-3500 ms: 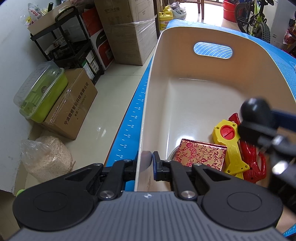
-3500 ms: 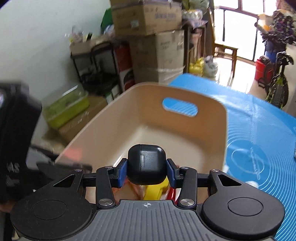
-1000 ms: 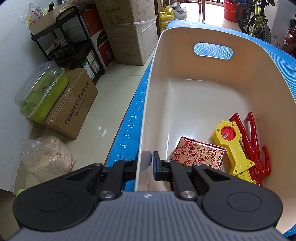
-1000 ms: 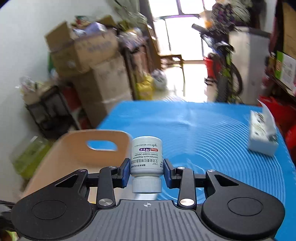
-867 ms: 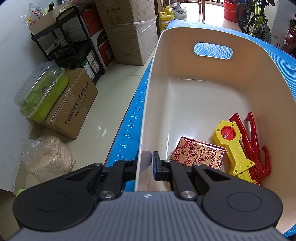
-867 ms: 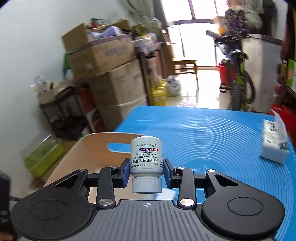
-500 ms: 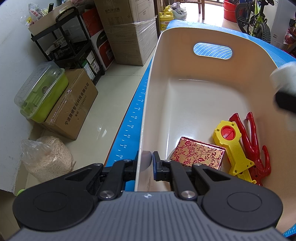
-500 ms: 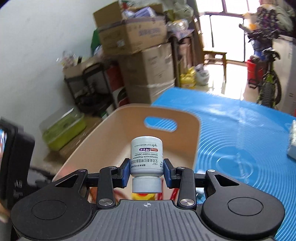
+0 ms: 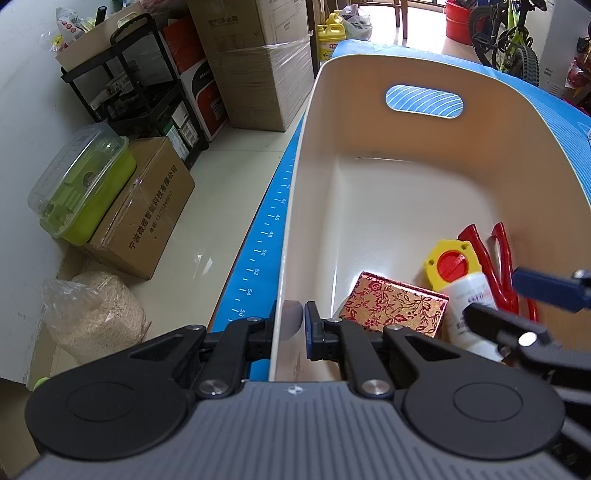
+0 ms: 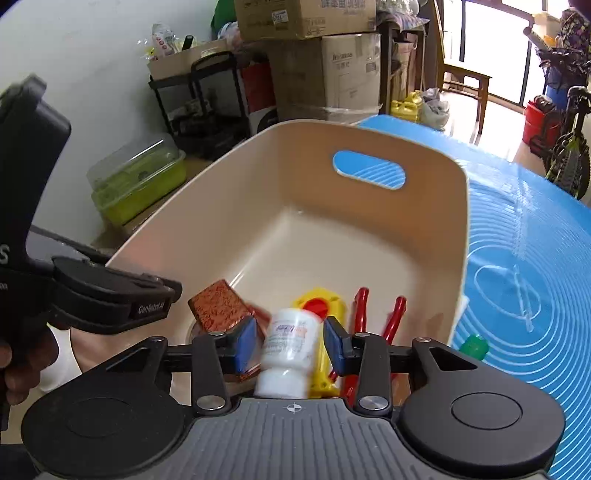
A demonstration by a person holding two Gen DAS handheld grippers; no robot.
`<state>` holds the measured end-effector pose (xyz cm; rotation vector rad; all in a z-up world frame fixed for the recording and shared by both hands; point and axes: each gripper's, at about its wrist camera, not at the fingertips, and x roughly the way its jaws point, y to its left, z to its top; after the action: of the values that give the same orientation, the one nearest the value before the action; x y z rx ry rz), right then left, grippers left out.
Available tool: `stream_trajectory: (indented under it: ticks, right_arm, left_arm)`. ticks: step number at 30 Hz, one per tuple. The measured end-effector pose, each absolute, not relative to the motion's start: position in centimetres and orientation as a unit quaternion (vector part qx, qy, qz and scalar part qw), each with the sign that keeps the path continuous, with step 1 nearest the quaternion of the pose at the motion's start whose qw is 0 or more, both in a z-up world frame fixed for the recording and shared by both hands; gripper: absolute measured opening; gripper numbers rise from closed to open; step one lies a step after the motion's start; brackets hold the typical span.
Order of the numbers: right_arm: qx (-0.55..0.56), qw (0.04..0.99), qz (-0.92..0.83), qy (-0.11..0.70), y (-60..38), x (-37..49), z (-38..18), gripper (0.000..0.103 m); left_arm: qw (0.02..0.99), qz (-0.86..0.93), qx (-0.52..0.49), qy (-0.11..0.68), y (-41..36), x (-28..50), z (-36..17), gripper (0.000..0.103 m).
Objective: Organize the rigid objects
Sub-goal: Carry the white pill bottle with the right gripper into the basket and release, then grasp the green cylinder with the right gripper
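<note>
Release of a white pill bottle (image 10: 290, 341) into a beige plastic bin (image 10: 458, 236). The right gripper (image 10: 290, 345) is held over the near end of the bin; its jaws have just been opening, and the blue pads are seen standing clear of the bottle on both sides, so the bottle is no longer clamped. The bottle is shown tilted and slightly blurred between the pads, cap end toward the camera, above a yellow tool (image 10: 321, 299), red pliers (image 10: 360, 306) and a red-and-gold patterned box (image 10: 218, 301) that lie on the bin floor.

The left gripper (image 9: 290, 325) is clenched on the bin's near rim, one pad outside the wall and one inside, and the bin is thereby steadied.

The bottle is judged light, stiff and smooth-sided: hard plastic with a glossy label, unlikely to break on a short drop but liable to roll or bounce off the hard objects beneath. If it must be retaken, the cylindrical body across the label is judged the surest hold, the narrower cap being less so. The bin wall is thin and may flex slightly under the clamp.

The bin is set on a blue mat (image 10: 524, 258) printed with concentric rings and an edge ruler; a small green object (image 10: 474, 345) lies on the mat beside the bin. Around the table, stacked cardboard boxes (image 10: 332, 66), a black shelf rack (image 9: 122, 85), a green lidded container (image 9: 83, 184) and a bicycle (image 9: 513, 33) are visible.
</note>
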<state>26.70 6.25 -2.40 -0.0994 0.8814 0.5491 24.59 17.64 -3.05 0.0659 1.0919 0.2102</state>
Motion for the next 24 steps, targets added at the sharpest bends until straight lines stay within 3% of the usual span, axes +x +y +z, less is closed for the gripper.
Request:
stream_trajectory:
  ticks: [14, 17, 24]
  right_arm:
    - [0.019, 0.919, 0.158, 0.361, -1.4, 29.9, 0.7, 0.052]
    - [0.029, 0.922, 0.12, 0.367, -3.5, 30.9, -0.4, 0.062]
    - [0.04, 0.893, 0.083, 0.44, -5.7, 33.3, -5.3, 0.063]
  left_arm:
    - [0.849, 0.1, 0.031, 0.518, 17.7, 24.5, -3.1, 0.013]
    - [0.849, 0.1, 0.031, 0.518, 17.7, 24.5, -3.1, 0.013]
    - [0.849, 0.101, 0.032, 0.518, 17.8, 24.5, -3.1, 0.013]
